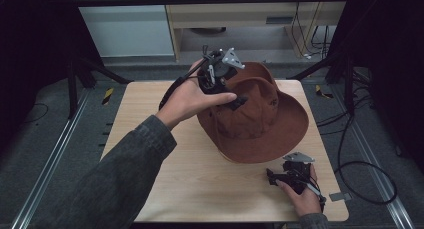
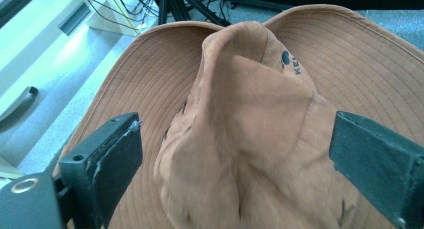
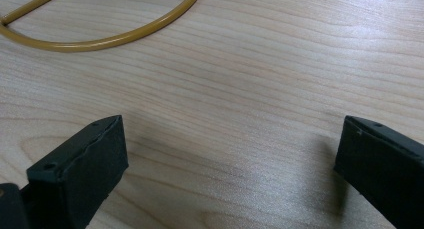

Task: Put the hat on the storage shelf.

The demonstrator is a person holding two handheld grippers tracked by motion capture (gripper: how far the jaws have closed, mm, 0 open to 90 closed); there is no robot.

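On table [image 1: 200, 184], centre-right, sits the brown hat [image 1: 265, 124], brim down, crown up w/ a crease. My left gripper [image 1: 235, 96] is over the hat's left side, held in the left hand [image 1: 192, 99]. Left gripper view: jaws spread wide, one each side of the crown [image 2: 240, 124], pads not touching the cloth, so nothing gripped. Small dark logo on the crown's far side, brim [image 2: 150, 79] curving round behind. Right gripper [image 1: 274, 177] is low near the table's front right corner, just in front of the brim, apart from it. Its jaws are open too, w/ bare wood between them. Right gripper view also has a thin yellow hoop [image 3: 115, 36] lying flat on the table, further off.
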